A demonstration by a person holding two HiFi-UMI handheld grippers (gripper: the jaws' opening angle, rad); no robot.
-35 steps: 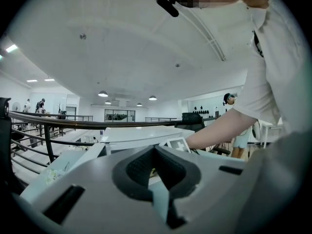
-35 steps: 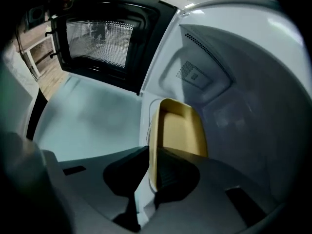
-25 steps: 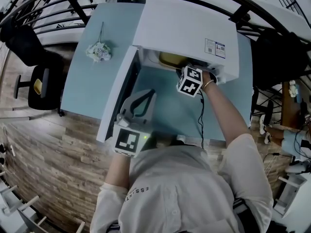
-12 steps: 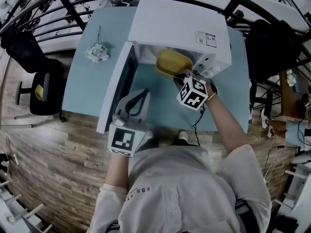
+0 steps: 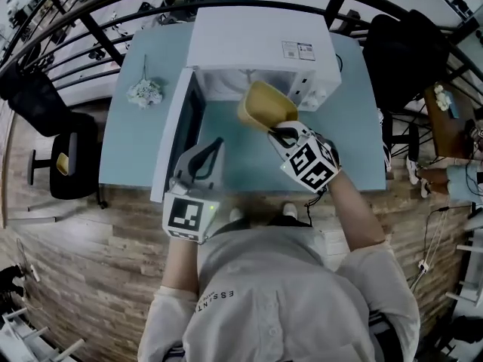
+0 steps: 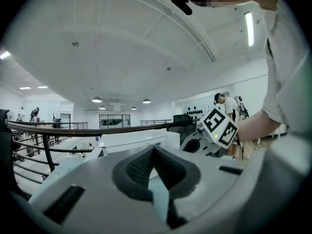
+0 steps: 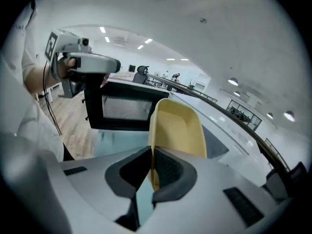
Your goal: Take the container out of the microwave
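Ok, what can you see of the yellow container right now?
The yellow container is a pale, smooth, plastic-looking tub with rounded corners, open-topped and seemingly empty. The right hand-held gripper is shut on one side wall at the rim; nothing else touches it. It hangs tilted on edge above the blue table, just outside the open microwave.

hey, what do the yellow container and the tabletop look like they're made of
Yellow container: probably plastic with a matte finish. It has a thin one-piece wall, an even pale colour and no glare.
Tabletop: a smooth light-blue surface, perhaps laminate or painted board. It is a flat uniform colour with no visible grain, so the look leaves the material open.
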